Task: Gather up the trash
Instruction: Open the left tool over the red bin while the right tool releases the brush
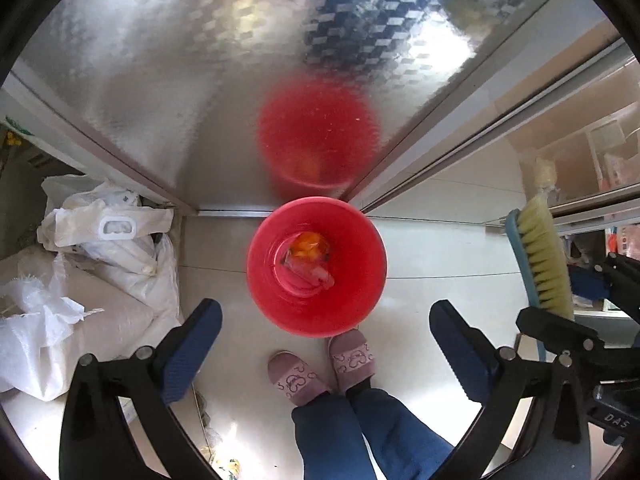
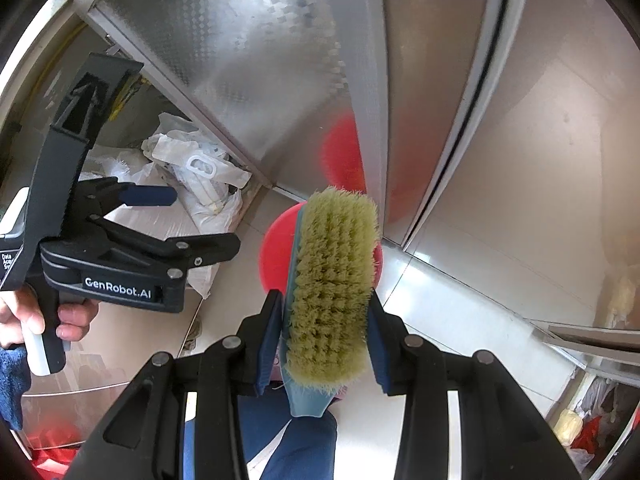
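Left wrist view, left to right: white sacks (image 1: 100,248) slumping against the steel panel (image 1: 180,80); left claw (image 1: 326,344) hanging wide, nothing between its pads; red bin (image 1: 316,266) sitting on the floor directly below and just ahead of it, trash (image 1: 310,258) (orange scrap, pinkish wrapper) lying at its bottom. Slippers (image 1: 320,364) standing just behind the bin, one toe touching its rim. Brush (image 1: 540,256) showing at far right.

Right wrist view: left claw (image 2: 168,220) at left, a hand (image 2: 44,316) gripping its handle. Right claw (image 2: 324,332) clamping narrow on the brush (image 2: 332,280), long axis running away from the camera, bristles facing it, tip overlapping the bin (image 2: 280,256).

Judging: left claw nearer the bin. Bin mostly hidden behind the brush here; trash pieces hard to identify; dustpan not seen.
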`<state>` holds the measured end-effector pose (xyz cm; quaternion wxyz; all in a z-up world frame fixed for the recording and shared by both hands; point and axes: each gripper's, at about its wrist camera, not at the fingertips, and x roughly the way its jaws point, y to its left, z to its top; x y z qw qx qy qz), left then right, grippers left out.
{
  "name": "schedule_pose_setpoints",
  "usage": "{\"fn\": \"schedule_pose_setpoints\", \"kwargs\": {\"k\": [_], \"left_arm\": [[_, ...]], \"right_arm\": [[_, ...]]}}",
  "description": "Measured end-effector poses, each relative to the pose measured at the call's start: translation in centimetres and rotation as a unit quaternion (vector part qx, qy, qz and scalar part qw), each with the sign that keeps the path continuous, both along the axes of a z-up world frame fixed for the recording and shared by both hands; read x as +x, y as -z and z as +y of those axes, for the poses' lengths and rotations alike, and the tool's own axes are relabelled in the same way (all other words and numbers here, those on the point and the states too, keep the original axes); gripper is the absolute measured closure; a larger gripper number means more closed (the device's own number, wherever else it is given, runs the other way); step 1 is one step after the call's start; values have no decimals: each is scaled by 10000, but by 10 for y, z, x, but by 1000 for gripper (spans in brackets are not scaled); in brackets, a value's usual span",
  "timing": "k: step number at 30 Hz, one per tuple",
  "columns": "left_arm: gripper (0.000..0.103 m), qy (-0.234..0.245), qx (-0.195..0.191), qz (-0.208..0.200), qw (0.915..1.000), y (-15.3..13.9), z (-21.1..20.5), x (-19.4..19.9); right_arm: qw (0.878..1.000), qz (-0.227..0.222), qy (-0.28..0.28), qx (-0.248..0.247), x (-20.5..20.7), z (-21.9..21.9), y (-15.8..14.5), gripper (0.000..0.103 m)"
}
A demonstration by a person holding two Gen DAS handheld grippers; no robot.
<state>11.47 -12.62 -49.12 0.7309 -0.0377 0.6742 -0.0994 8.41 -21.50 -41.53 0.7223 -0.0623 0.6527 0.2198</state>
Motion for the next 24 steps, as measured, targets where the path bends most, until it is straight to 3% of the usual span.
{"fn": "schedule_pose_setpoints", "kwargs": {"k": [10,18,24], "left_arm": [[0,-276,87,-131,9995,-16,36,-20],[0,-758,149,-13,9970,-5,76,-38],[0,-916,153,24,9957,0,92,-49]], "right_arm": [[9988,159,-452,79,1,23,6,66],[9954,269,-921,-71,4,55,34,66],[9948,388,-918,-209,11,68,48,66]]}}
